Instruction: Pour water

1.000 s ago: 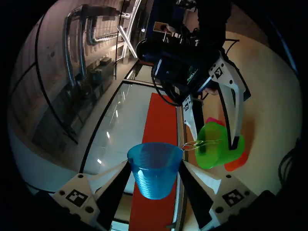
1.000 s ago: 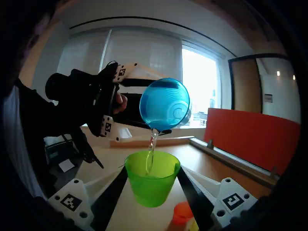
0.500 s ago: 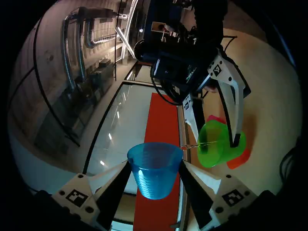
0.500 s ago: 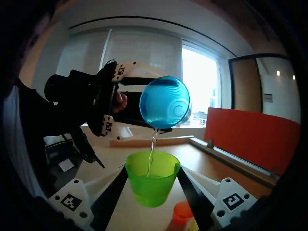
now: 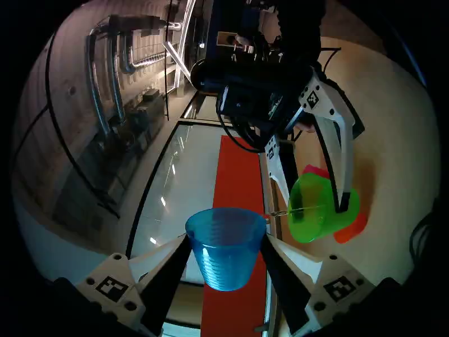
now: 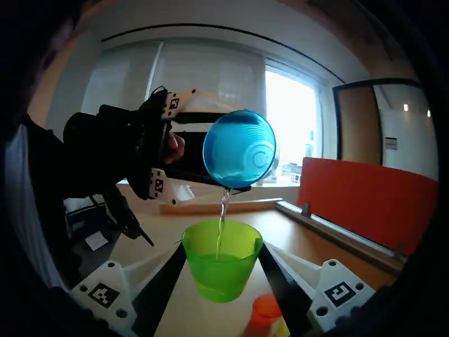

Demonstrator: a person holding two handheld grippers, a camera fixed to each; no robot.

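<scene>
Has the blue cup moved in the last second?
Yes, but barely: in the right gripper view the blue cup has crept slightly upward against the red panel, over the green cup.

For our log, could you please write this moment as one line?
left claw: shut on tipped blue cup | right claw: shut on green cup | water stream: entering green cup

White-fingered tool (image 6: 222,253), black square markers (image 6: 105,294)
</scene>
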